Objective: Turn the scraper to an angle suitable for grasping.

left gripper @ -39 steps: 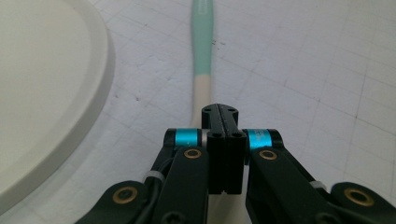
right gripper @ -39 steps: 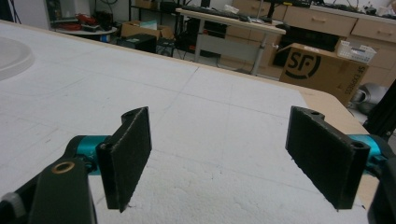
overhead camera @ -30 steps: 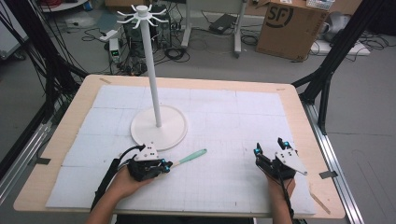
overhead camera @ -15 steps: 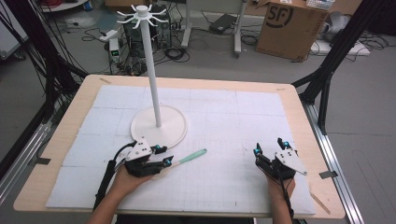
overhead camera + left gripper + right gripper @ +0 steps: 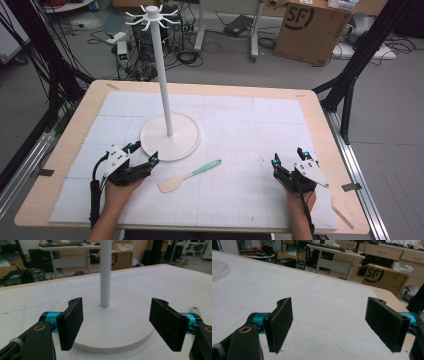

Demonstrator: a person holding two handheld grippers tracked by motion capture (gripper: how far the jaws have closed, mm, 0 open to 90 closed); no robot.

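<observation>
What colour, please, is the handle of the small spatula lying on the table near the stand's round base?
Mint green, on the beige-bladed spatula; it shows best in the high view.

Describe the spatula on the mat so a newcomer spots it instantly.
Start at the tall white stand with the round base on the white mat. Just in front of that base, between the two grippers, lies the spatula. It is the one loose flat item: mint-green handle, cream blade.

Both grippers low at the near edge, jaws apart.

The left gripper (image 5: 142,156) lies in the person's left hand (image 5: 117,192) at the near left; its jaws have just been opening and nothing is between them. The right gripper (image 5: 289,159), in the right hand (image 5: 299,197) at the near right, points far with its fingers (image 5: 279,323) set wide and empty.
</observation>
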